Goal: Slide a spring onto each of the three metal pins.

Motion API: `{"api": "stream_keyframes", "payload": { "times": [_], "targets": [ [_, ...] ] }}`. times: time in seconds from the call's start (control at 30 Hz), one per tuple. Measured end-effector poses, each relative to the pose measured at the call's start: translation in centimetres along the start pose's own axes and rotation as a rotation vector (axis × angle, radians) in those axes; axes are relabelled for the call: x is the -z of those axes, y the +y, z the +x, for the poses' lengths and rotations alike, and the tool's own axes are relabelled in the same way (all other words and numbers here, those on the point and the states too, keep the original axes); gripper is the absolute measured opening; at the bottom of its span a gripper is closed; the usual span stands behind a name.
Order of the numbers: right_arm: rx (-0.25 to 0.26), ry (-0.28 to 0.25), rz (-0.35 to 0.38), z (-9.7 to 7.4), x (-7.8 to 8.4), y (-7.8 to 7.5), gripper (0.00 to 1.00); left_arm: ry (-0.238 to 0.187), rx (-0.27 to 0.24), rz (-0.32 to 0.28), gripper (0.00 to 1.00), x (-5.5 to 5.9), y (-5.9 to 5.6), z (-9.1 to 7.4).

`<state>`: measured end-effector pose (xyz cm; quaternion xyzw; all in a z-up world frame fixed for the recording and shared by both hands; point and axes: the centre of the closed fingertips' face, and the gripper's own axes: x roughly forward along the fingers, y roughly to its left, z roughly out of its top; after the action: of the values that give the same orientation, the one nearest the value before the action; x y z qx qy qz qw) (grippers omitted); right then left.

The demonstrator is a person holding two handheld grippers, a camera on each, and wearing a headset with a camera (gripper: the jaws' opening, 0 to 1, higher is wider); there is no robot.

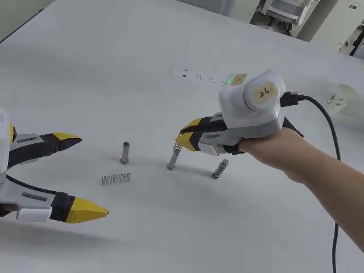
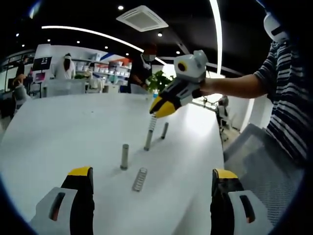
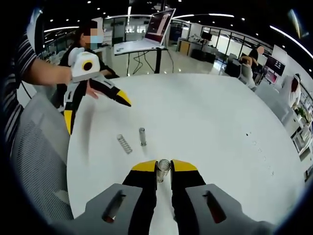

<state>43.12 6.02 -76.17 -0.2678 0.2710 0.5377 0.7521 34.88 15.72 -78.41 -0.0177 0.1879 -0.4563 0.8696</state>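
Spring meeting pin
My right gripper [image 1: 183,139] pinches a spring [image 1: 178,149] atop the middle pin [image 1: 172,162]; my left gripper [image 1: 86,175] is spread, a loose spring [image 1: 116,179] just ahead.

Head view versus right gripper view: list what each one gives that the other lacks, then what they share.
Head view adds the power strip and the finished pin, its spring already on. Right gripper view adds the laptop on a far desk and an end-on look at the held spring in the right claw. Both share the bare pin, the loose spring and the open left claw.
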Motion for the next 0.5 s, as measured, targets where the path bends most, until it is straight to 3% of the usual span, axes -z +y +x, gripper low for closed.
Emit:
{"api": "stream_keyframes", "payload": {
  "times": [0.5],
  "targets": [
    [-0.010, 0.035, 0.015, 1.5, 1.5, 0.1, 0.08, -0.005, -0.005, -0.008, 0.97, 0.1, 0.2, -0.2]
  ]
}}
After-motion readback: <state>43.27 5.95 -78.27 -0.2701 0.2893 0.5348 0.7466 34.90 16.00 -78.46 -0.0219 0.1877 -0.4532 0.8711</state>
